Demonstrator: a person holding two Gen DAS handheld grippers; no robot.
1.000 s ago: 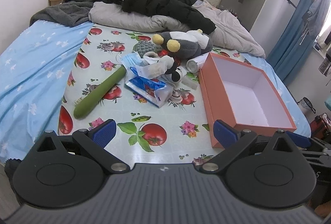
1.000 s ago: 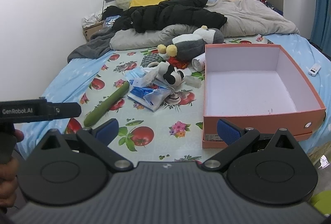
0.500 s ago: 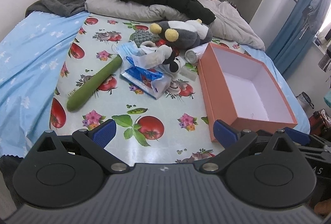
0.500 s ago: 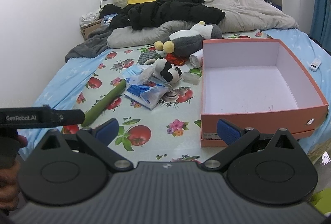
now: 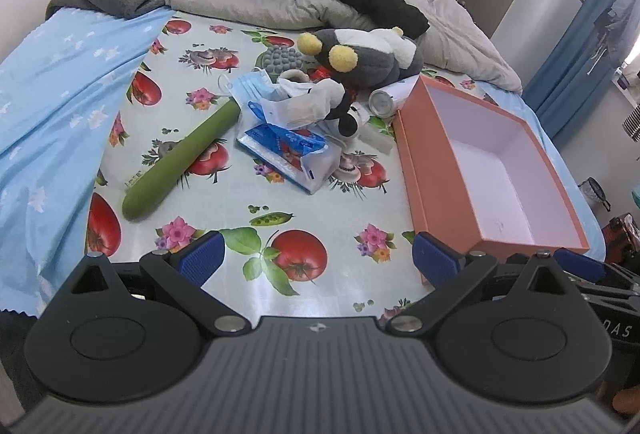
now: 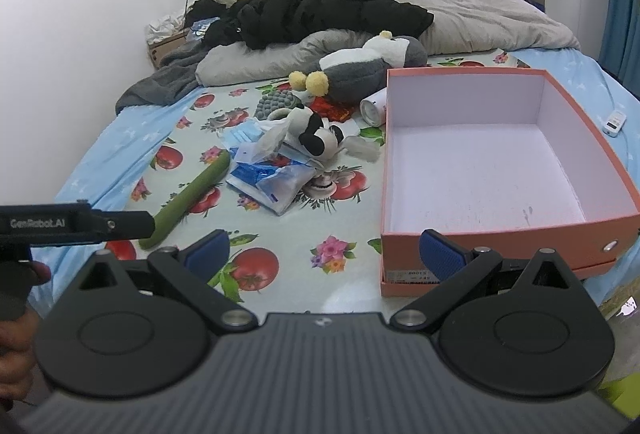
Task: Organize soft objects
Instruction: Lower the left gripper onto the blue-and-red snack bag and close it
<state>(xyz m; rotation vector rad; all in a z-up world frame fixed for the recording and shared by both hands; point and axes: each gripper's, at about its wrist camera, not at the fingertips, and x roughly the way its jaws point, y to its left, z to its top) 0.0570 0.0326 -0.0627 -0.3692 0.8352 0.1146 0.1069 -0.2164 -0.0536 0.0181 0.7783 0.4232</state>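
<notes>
Two plush toys left of orange box [image 6: 500,234]: grey penguin [image 6: 360,71], black-white one [image 6: 316,137]; heap beneath partly hidden, possibly tissue packs. One green roll [image 5: 184,157] farther left. Left tool [image 5: 316,260], right tool [image 6: 324,254] wide open, empty.

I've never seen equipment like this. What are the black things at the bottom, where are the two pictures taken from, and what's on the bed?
No robot here: a person carries a hand-held gripper in each hand, each with its own camera looking along its blue-padded fingers. One view is from the left hand-held gripper, the other from the right hand-held gripper. Both are open and hold nothing. On the bed lie a green cucumber plush, a penguin plush, a small black-and-white plush, a face mask, plastic packets and an empty orange box.
</notes>
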